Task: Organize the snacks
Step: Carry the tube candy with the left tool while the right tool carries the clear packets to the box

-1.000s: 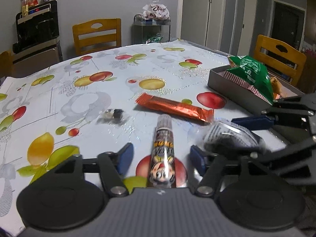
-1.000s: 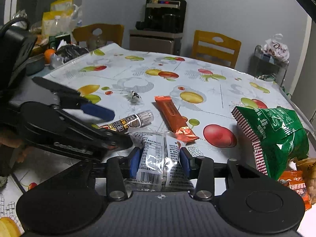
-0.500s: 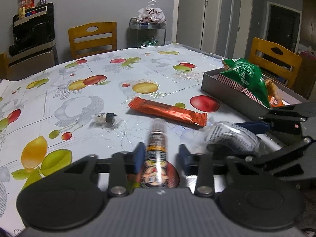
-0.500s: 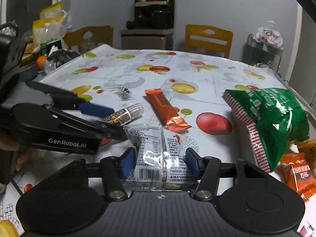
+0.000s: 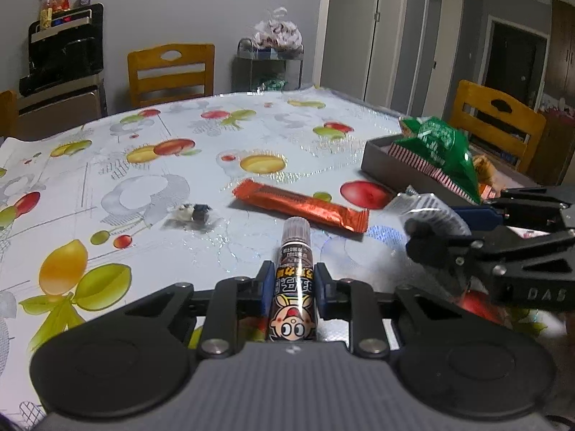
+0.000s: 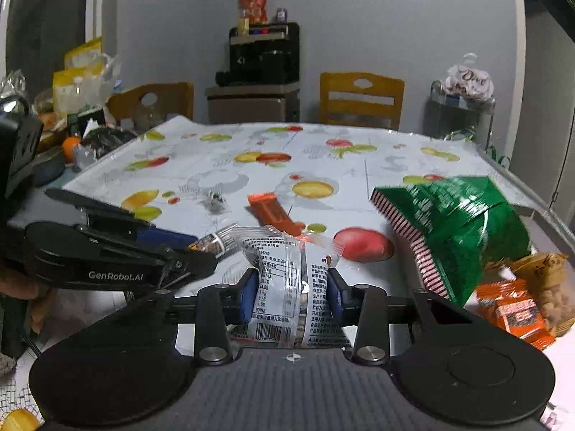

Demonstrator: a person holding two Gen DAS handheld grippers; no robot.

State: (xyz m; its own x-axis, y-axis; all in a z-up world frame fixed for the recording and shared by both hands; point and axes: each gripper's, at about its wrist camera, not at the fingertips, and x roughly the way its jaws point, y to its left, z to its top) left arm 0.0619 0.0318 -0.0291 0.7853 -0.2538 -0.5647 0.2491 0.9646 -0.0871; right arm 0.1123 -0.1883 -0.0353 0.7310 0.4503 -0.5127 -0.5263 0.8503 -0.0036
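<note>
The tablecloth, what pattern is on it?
The tablecloth is pale with printed fruit, red and yellow with green leaves; the left wrist view shows it best.

Black hand-held gripper (image 5: 291,283), blue pads (image 5: 266,282), silver screws

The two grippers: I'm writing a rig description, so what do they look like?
Both the left gripper and right gripper are matte black, with blue finger pads, silver pivot screws, round side discs and a ribbed grey deck. The left's side reads "GenRobot.AI" in white.
</note>
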